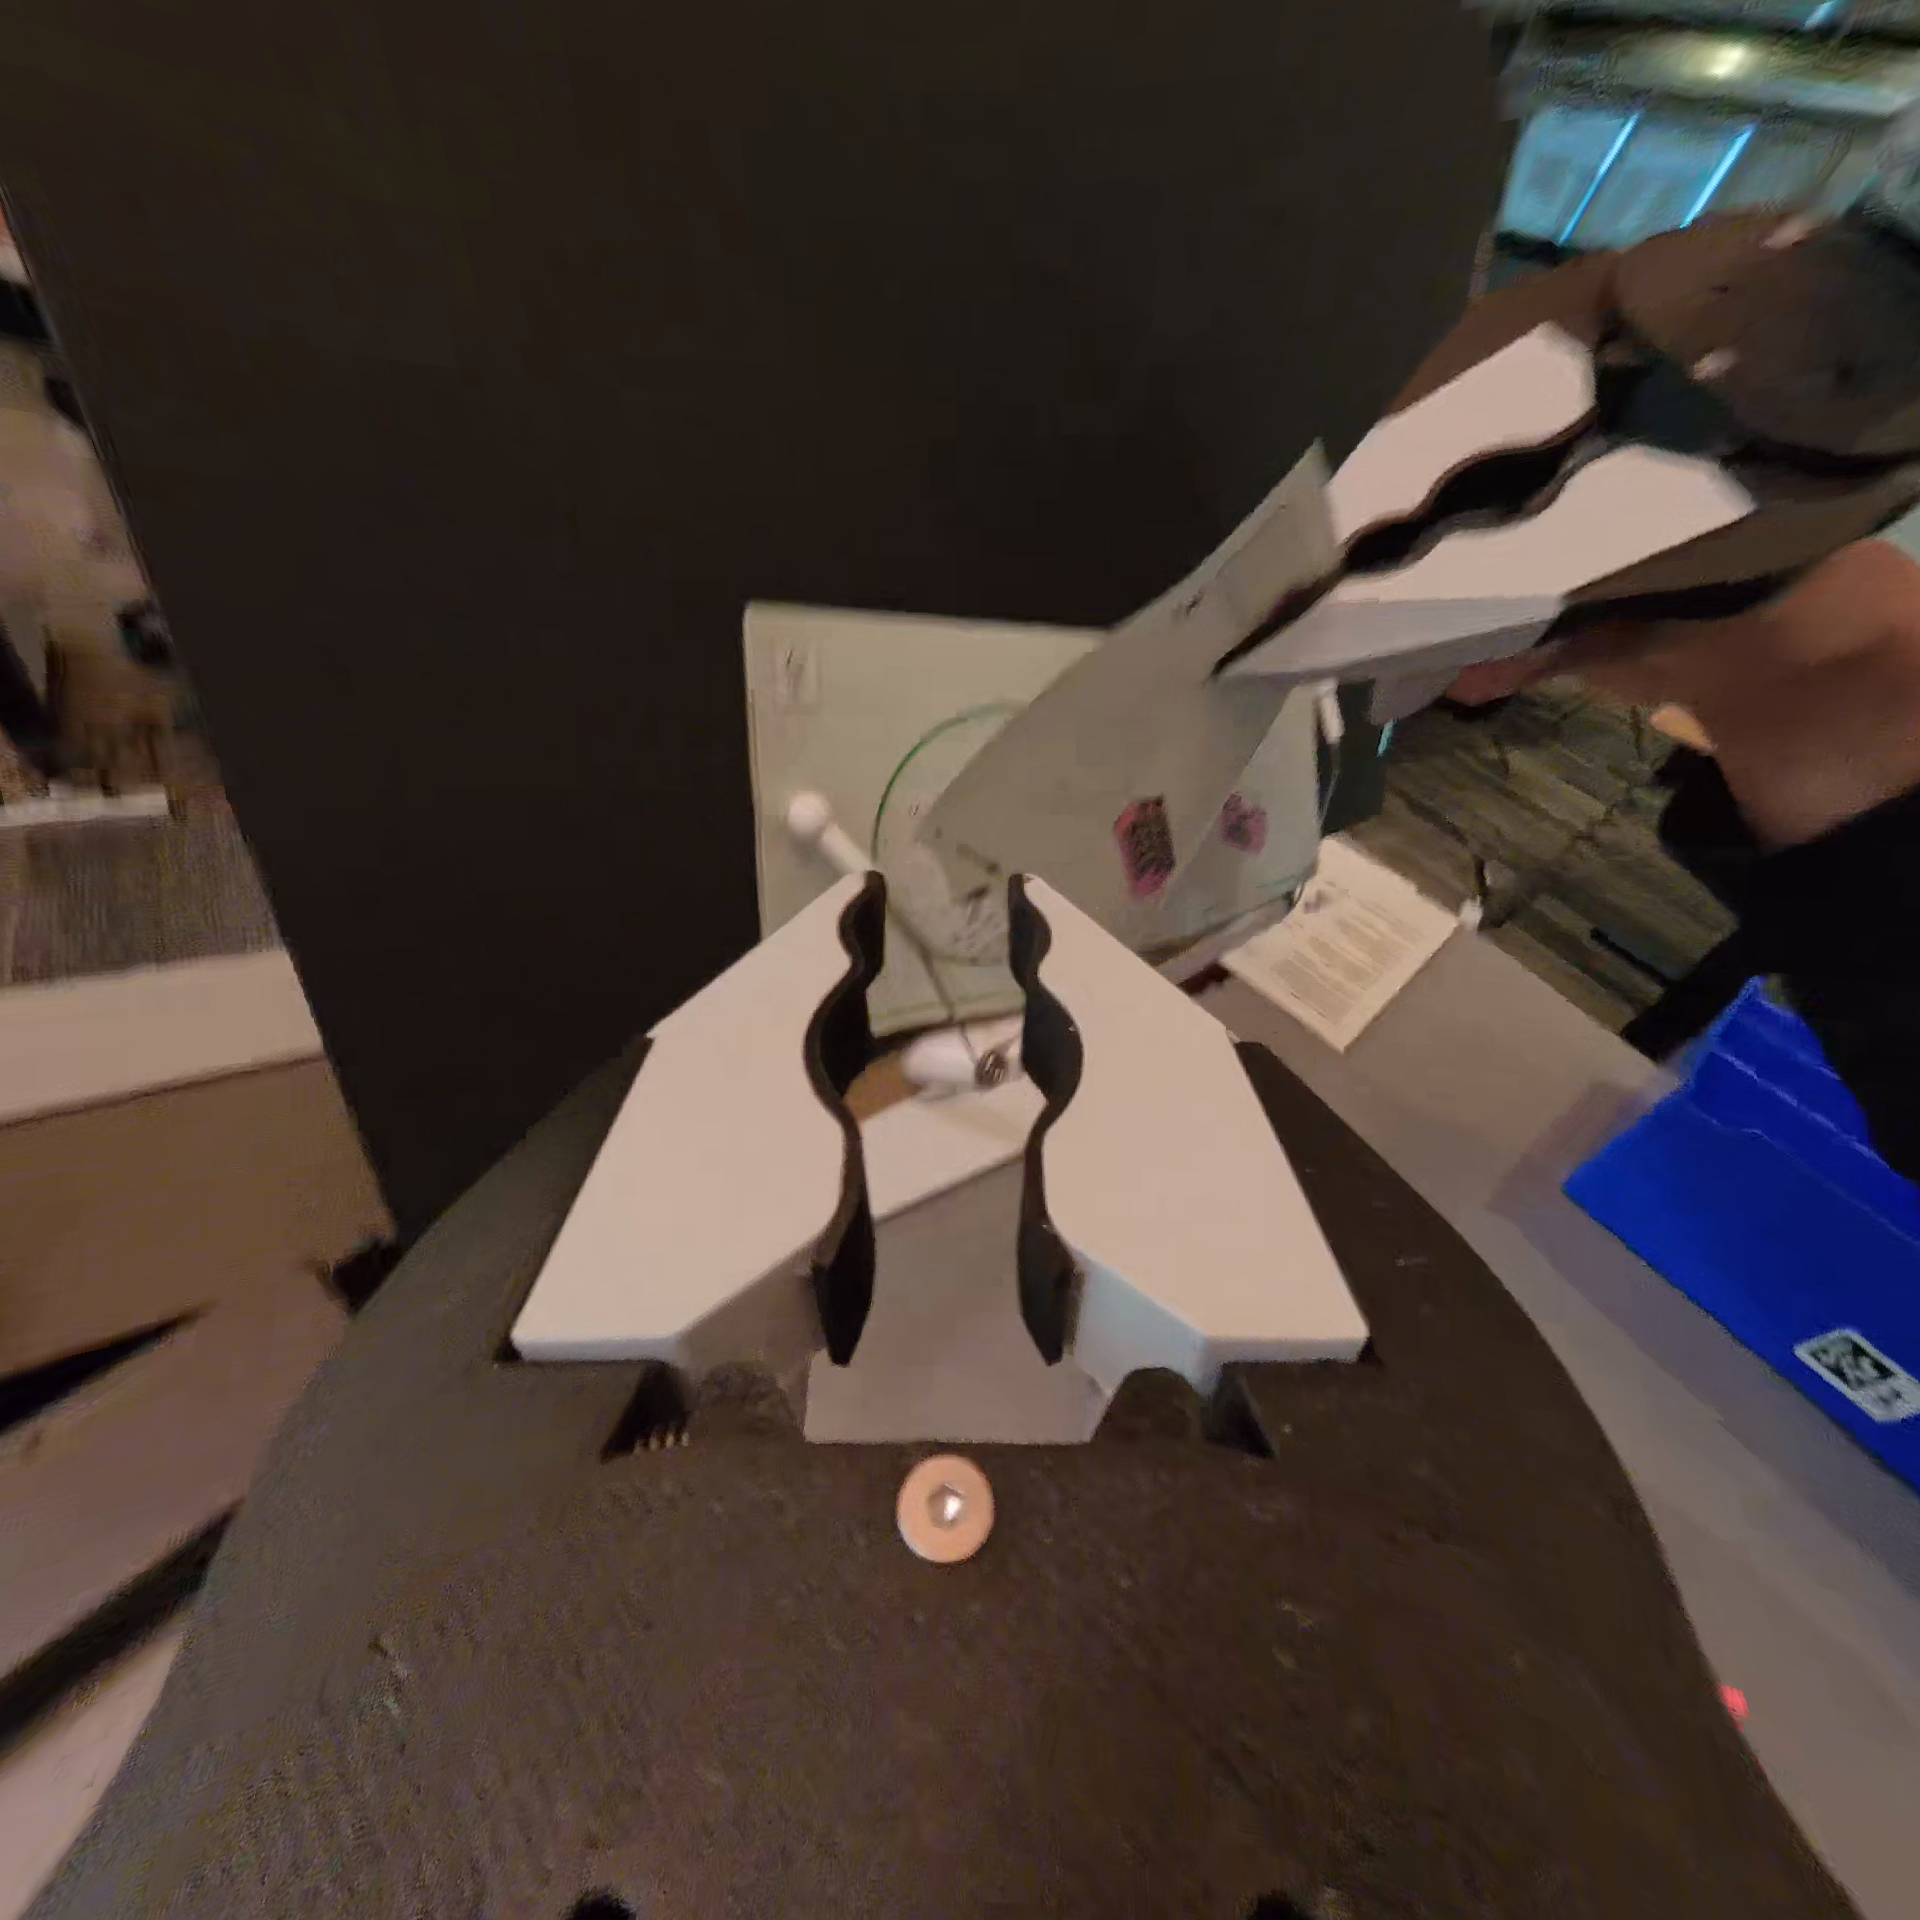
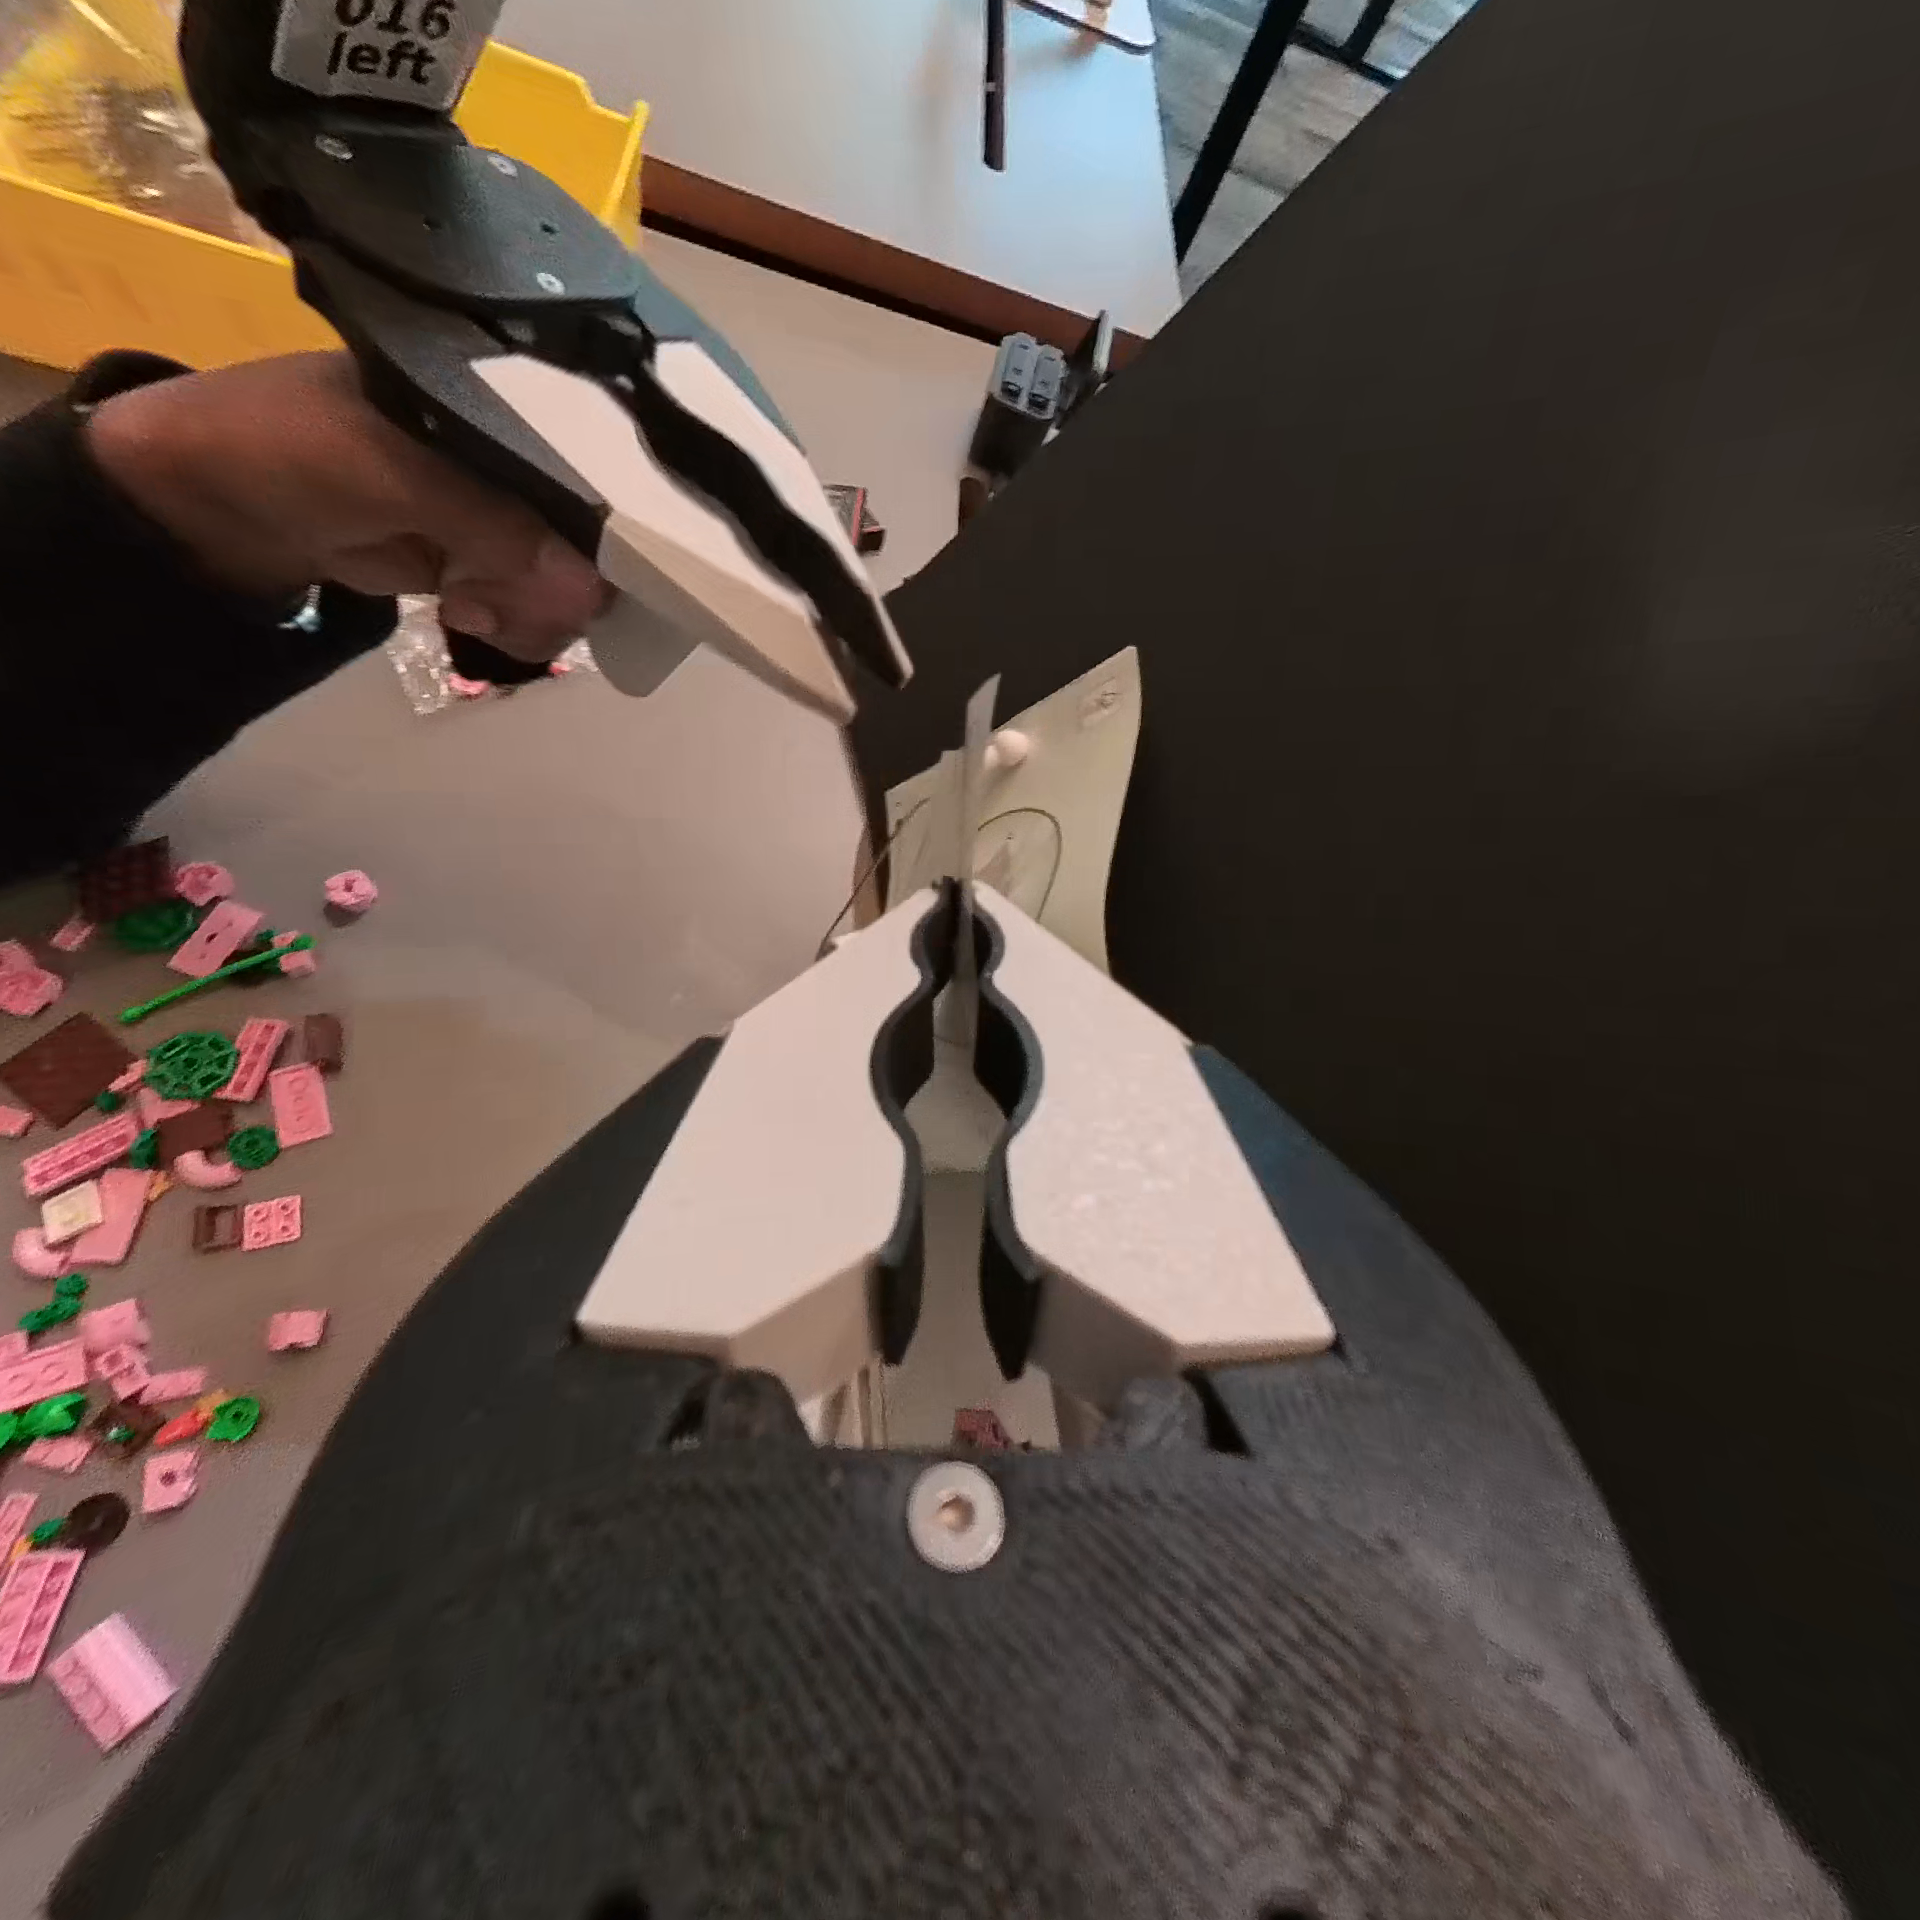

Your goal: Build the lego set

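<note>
My right gripper (image 2: 961, 894) is shut on a thin grey paper booklet (image 2: 977, 790), which I see edge-on between its pads. In the left wrist view the right gripper (image 1: 1288, 613) holds that booklet (image 1: 1122, 748) up in the air, and small pink pictures show on its page. My left gripper (image 1: 945, 883) is open with nothing between its fingers. In the right wrist view it (image 2: 873, 694) hovers just up and left of the booklet. Loose pink, green and brown lego pieces (image 2: 187, 1091) lie scattered on the grey table (image 2: 520, 883) at the left.
A tall black board (image 1: 727, 416) stands behind, with a pale panel (image 1: 831, 727) bearing a green ring and a white knob leaning on it. A printed sheet (image 1: 1340, 956) and a blue bin (image 1: 1766, 1195) are at the right. A yellow bin (image 2: 156, 260) is at the far left. The tips of one gripper are about 8 cm away from the tips of the other.
</note>
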Available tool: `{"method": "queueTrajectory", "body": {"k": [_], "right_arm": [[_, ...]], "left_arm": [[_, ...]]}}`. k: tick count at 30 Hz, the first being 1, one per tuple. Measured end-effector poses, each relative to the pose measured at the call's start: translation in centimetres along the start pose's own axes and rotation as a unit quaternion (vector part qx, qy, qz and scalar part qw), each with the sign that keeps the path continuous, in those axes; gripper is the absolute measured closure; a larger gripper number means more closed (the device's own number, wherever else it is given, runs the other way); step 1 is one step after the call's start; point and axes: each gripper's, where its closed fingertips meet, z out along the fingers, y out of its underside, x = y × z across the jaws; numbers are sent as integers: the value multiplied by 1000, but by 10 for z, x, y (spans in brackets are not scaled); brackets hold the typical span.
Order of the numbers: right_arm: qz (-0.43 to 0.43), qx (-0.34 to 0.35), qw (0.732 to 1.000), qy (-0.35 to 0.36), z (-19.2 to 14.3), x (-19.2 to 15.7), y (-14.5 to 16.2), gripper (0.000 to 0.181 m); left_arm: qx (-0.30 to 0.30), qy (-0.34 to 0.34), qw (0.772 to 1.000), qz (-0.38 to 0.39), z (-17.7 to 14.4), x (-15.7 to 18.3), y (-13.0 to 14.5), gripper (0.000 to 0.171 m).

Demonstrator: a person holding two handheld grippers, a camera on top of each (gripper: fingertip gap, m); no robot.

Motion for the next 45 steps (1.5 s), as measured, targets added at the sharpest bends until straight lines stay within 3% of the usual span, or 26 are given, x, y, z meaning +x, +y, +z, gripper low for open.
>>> {"method": "queueTrajectory", "body": {"k": [2,4,11,20,27,41,45], "right_arm": [[6,-3,1000,26,3,6,2,181],[17,4,999,45,7,9,2,181],[48,15,994,101,17,19,3,181],[44,-1,994,101,33,23,5,181],[23,-13,997,74,51,16,1,181],[-27,-65,995,65,80,16,-1,181],[-29,-52,994,89,77,17,-6,154]], "left_arm": [[-66,-4,998,-19,9,-6,25,134],[-91,-6,995,-41,19,-8,35,131],[-58,-28,998,-15,36,-8,31,170],[-77,-27,996,20,29,-9,34,171],[-71,-63,984,152,35,-3,30,169],[-81,-53,988,123,33,-6,34,168],[-86,-57,988,118,33,-6,34,168]]}}
